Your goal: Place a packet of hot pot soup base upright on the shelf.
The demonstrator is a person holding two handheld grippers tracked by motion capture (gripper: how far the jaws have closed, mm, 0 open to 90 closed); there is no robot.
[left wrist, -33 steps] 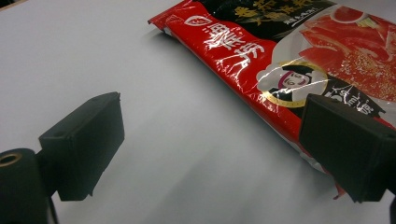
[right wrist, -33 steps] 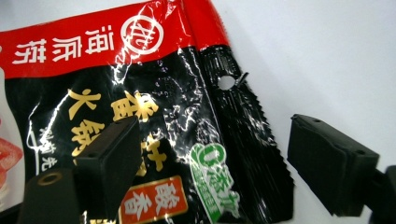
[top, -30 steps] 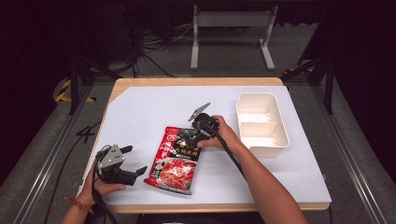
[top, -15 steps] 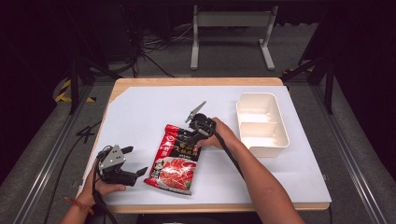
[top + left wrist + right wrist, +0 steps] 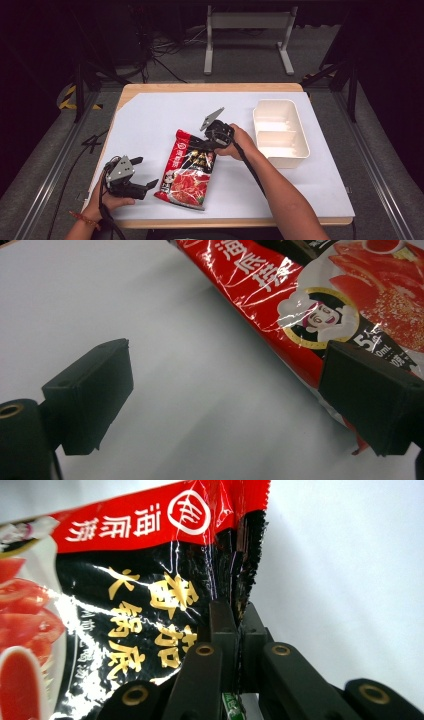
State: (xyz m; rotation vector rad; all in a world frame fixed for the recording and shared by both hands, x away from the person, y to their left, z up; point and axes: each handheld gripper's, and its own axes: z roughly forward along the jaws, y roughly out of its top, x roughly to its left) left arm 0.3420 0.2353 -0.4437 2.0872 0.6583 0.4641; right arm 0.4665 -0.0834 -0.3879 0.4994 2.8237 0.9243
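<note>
A wooden desk (image 5: 210, 87) stands in the dark room, most of its top covered by a white sheet (image 5: 160, 120). On the sheet's right side sits a cream tray (image 5: 300, 145) with two compartments. Left of it, near the middle of the sheet, lies a red and black food packet (image 5: 187, 172), its long side running from the far middle down toward the near left.

The right tool (image 5: 216, 137) comes in from the person's right hand (image 5: 240, 142) and its jaws, which have just been closing, are pressed together on the packet's far right edge; in the right gripper view (image 5: 239, 620) the crinkled seam of the packet (image 5: 150, 590) is pinched between them and that corner is lifted off the sheet.

The left tool (image 5: 145, 186), held in the left hand (image 5: 107, 200), rests low at the near left, just beside the packet's lower corner. In the left gripper view (image 5: 225, 400) its jaws stand spread wide, one over bare white sheet (image 5: 175, 390), the other in front of the packet's edge (image 5: 280, 295), gripping nothing.
</note>
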